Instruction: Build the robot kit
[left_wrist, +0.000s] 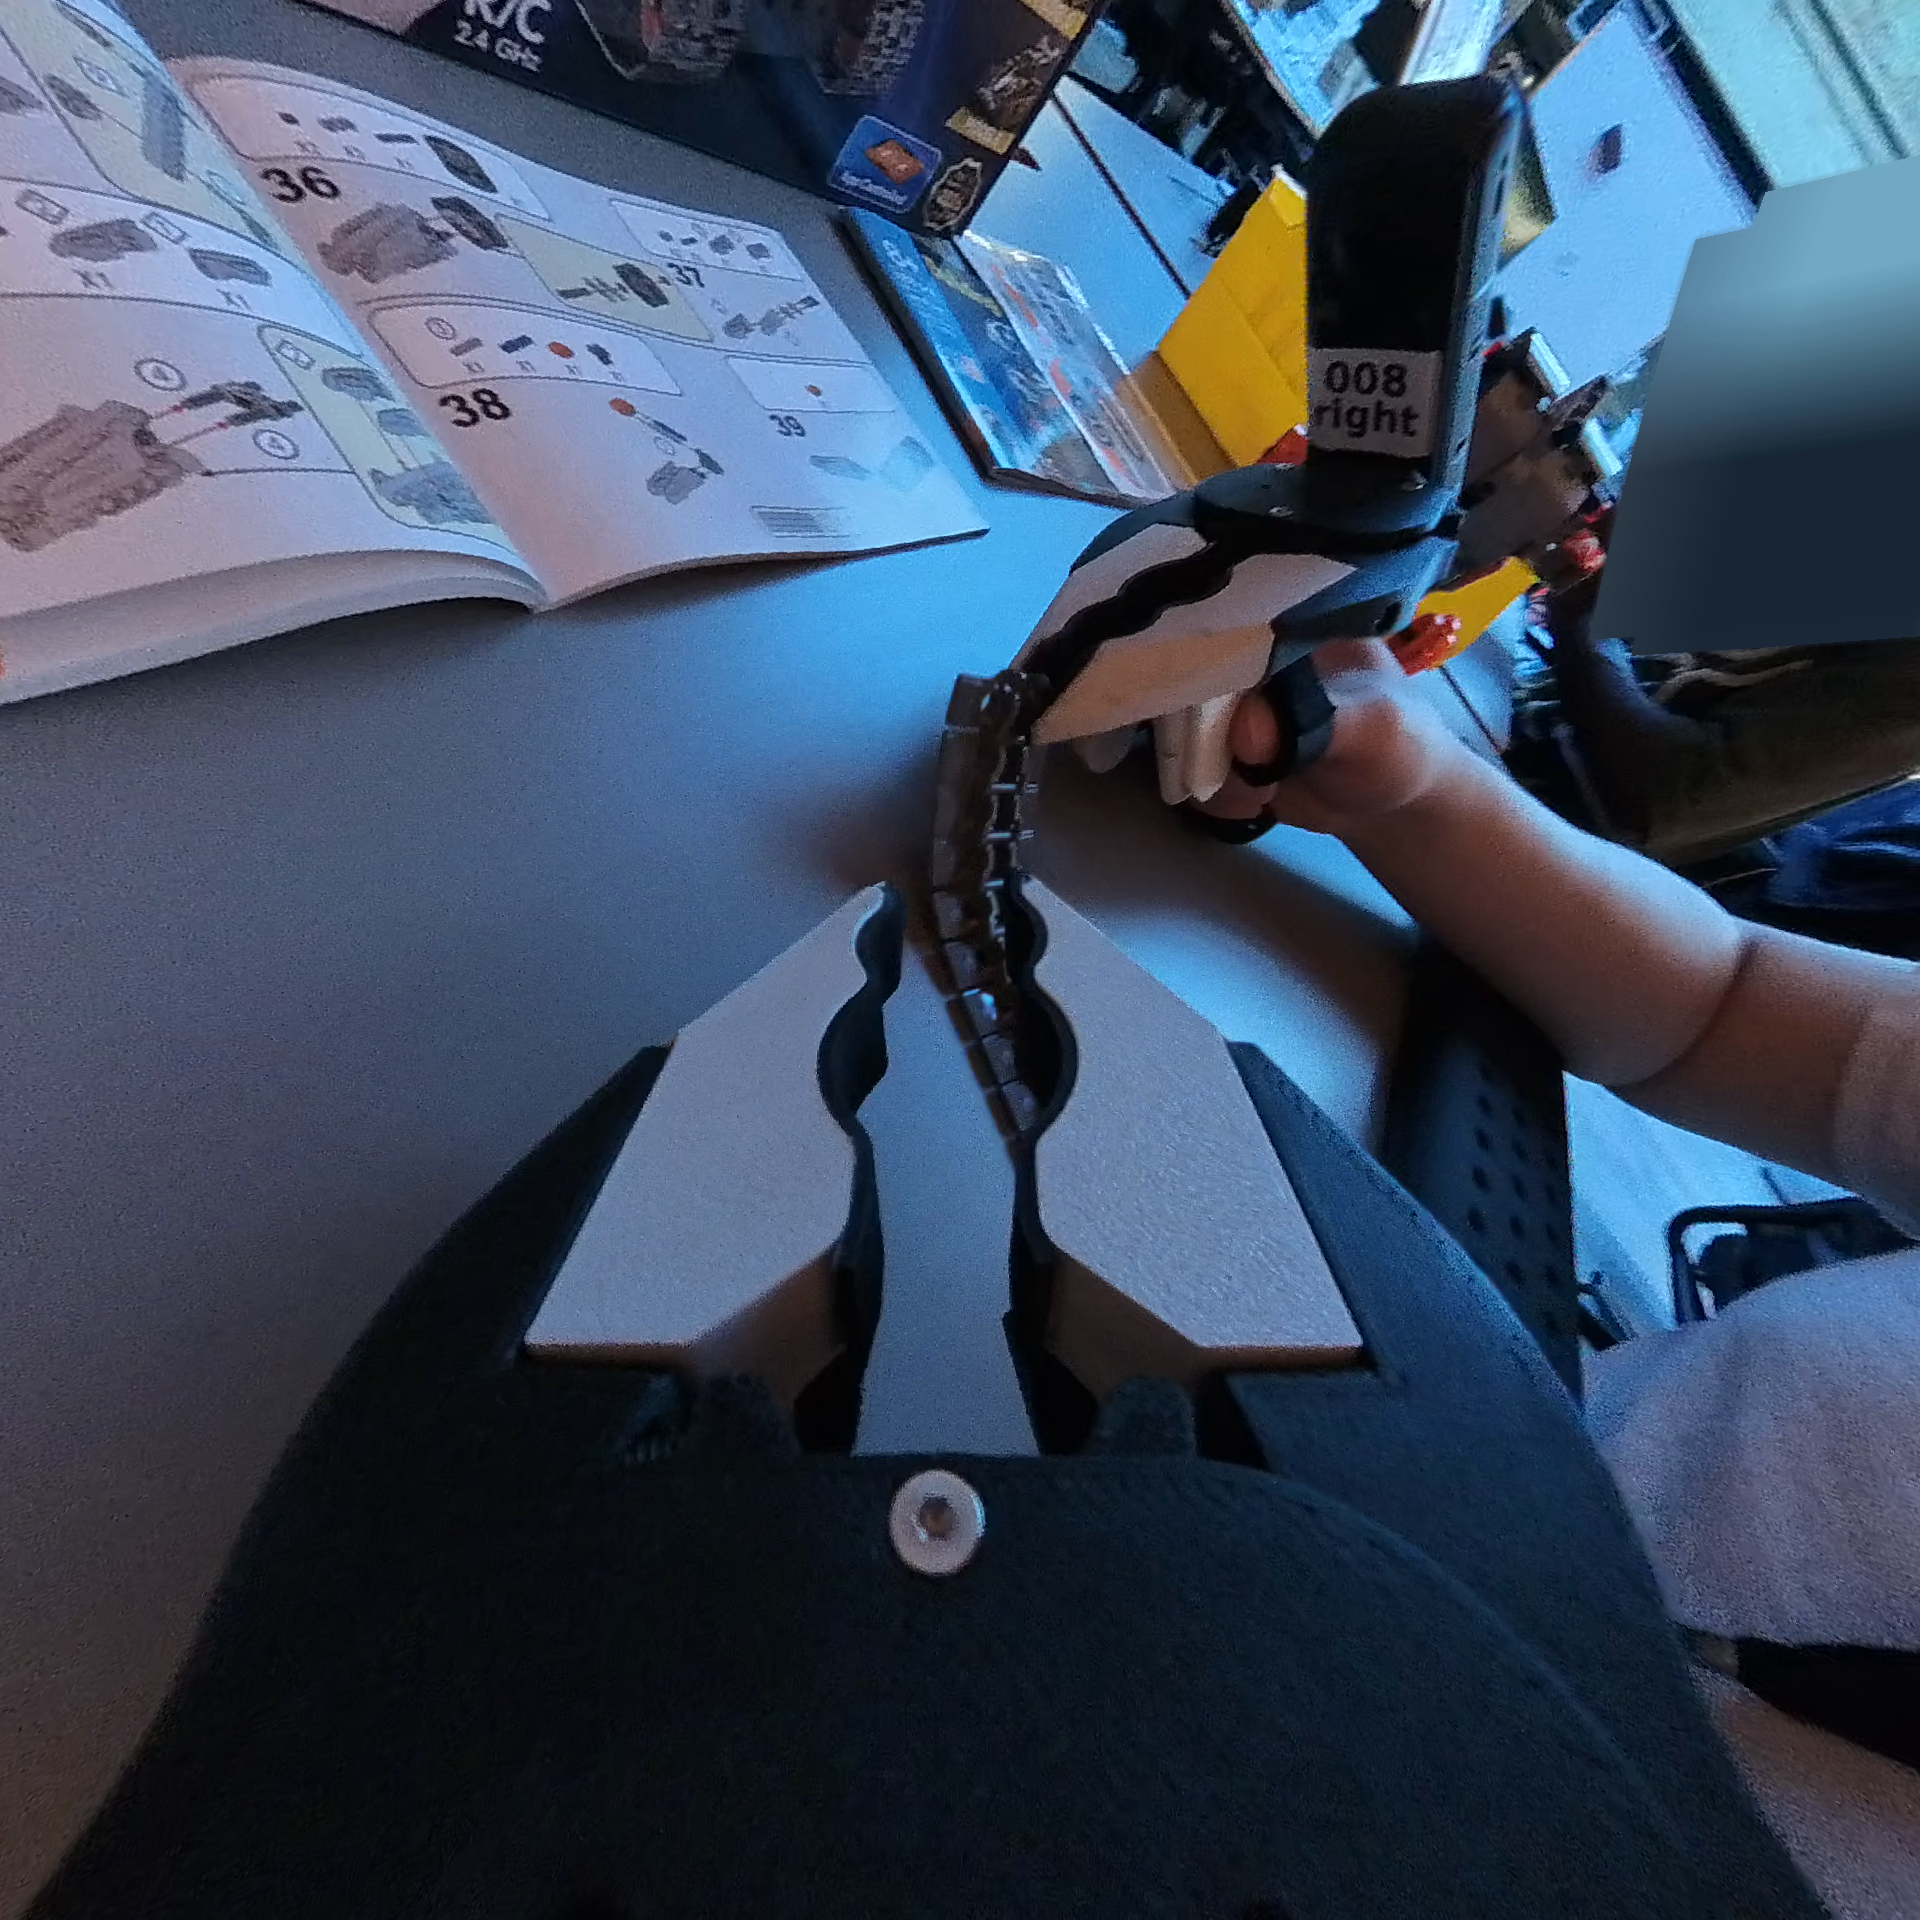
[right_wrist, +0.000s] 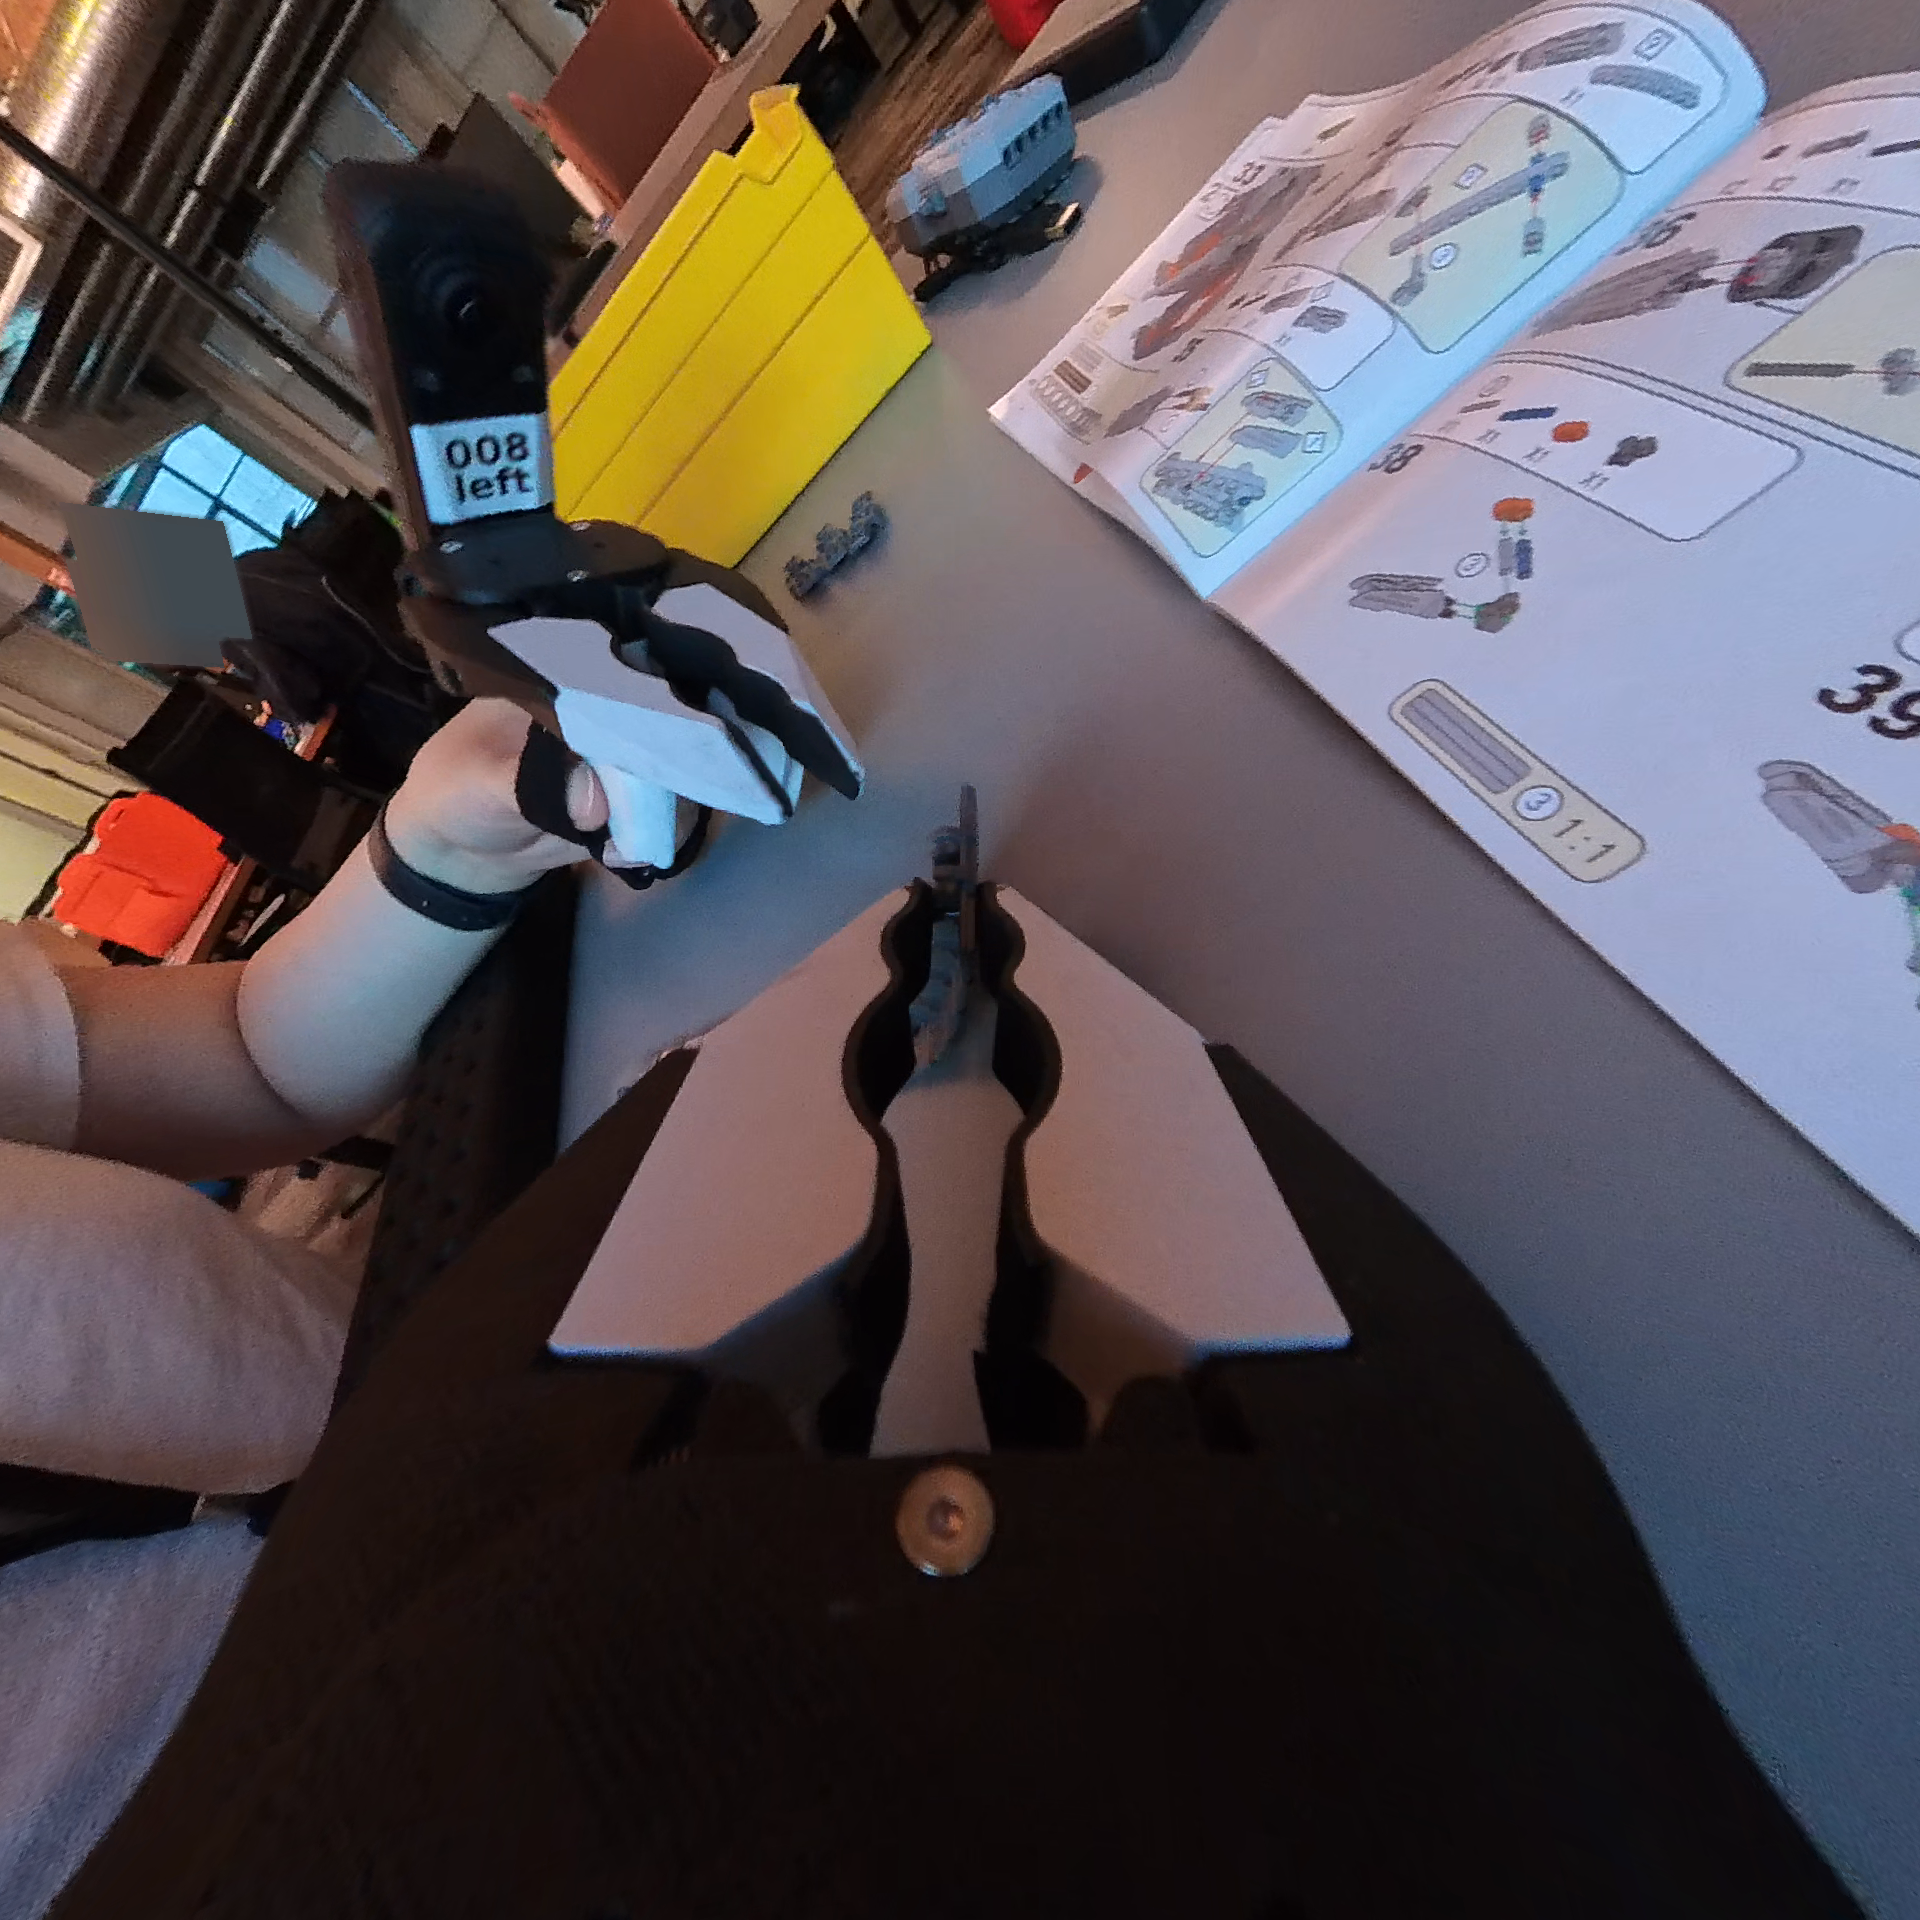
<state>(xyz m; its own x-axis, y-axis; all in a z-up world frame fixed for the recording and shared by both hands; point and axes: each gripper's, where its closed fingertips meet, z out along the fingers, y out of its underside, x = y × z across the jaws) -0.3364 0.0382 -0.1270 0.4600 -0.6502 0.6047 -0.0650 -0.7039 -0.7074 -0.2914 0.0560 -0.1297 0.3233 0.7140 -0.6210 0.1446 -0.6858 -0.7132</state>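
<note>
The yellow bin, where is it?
In the right wrist view, the yellow bin stands upper left on the table, behind the left gripper.

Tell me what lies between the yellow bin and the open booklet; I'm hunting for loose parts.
The right wrist view shows a short grey linked piece on the table between yellow bin and booklet, and a grey brick model farther back.

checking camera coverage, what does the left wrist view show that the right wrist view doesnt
Only the left wrist view: dark printed boxes beyond the booklet and the right gripper seen from outside.

Only the right wrist view: a grey brick model, a small grey piece on the table and the left gripper from outside.

Both: the open instruction booklet, the yellow bin and the linked track strip.
</note>
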